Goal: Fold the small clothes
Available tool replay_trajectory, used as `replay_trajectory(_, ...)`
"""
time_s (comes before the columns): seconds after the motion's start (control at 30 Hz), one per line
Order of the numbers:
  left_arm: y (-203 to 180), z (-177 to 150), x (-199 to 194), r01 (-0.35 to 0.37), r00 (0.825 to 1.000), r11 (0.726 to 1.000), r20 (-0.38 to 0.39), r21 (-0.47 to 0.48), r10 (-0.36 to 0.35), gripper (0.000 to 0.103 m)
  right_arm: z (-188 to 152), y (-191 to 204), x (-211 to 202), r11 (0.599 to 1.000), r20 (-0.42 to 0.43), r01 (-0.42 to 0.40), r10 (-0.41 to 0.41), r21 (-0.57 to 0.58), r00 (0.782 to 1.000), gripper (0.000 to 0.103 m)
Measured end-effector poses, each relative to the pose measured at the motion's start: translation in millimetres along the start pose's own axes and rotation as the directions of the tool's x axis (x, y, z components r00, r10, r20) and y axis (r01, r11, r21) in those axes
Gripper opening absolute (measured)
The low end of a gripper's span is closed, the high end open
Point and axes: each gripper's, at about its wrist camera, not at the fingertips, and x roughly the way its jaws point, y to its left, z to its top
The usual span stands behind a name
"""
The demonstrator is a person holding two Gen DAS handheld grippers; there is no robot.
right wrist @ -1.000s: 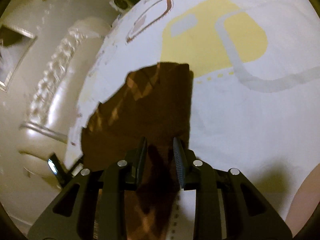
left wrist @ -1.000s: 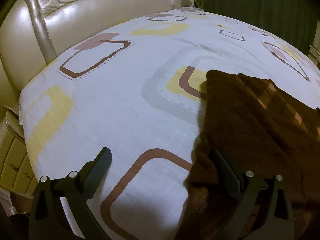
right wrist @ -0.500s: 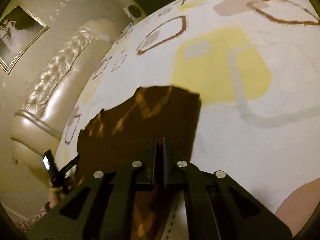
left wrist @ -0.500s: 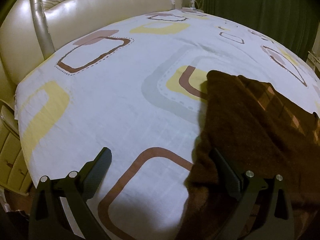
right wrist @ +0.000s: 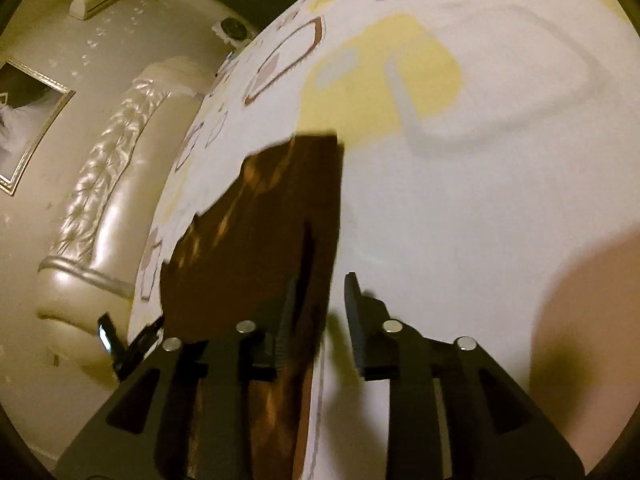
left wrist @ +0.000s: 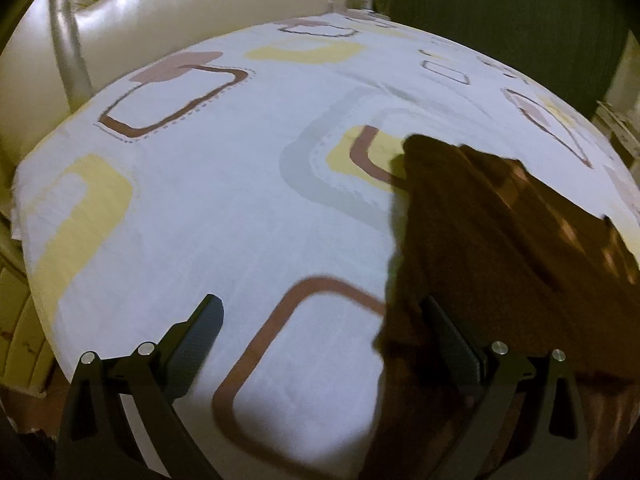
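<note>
A dark brown garment with a faint checked pattern (left wrist: 500, 248) lies on the patterned bed sheet (left wrist: 224, 200), at the right of the left wrist view. My left gripper (left wrist: 320, 320) is open wide; its right finger (left wrist: 452, 340) rests at the garment's left edge, its left finger over bare sheet. In the right wrist view the garment (right wrist: 260, 232) lies partly folded, lower left. My right gripper (right wrist: 320, 312) is open, its left finger (right wrist: 286, 328) over the garment's right edge, nothing held.
A cream padded headboard (left wrist: 160, 40) stands along the bed's far left side, also in the right wrist view (right wrist: 100, 200). A dark green curtain (left wrist: 500, 12) hangs behind. The left gripper (right wrist: 120, 340) shows at the bed's edge. A framed picture (right wrist: 24, 128) hangs on the wall.
My right gripper closed on the garment half a second ago and has now opened, letting it go. The left gripper stays open and has shifted slightly.
</note>
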Motion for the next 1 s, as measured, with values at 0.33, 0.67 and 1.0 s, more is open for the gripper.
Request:
replay_trajectory(0.33,38.4,-41.5,-41.3,0.249,0.965,0.952,-0.134,0.178,-0.227,0.099,-89.6,-6.8,-26.6,0.994,-0.153,-0.106,0.107,0.016,0.982,0.034)
replay_trajectory(0.67,41.0,-82.2,-57.2,0.485,0.863,0.83,-0.305,0.277,-0.402,0.099,-133.3,2.0,-45.0,0.984,-0.251,-0.179,0.168,-0.02,0.953,0.043)
replay_trajectory(1.0,20.0,-104.1,-46.8,0.621,0.743,0.76,-0.451,0.19,-0.494,0.098,-169.9,4.6,-45.4,0.986,-0.351,-0.137,0.094,-0.099,0.932,0.044)
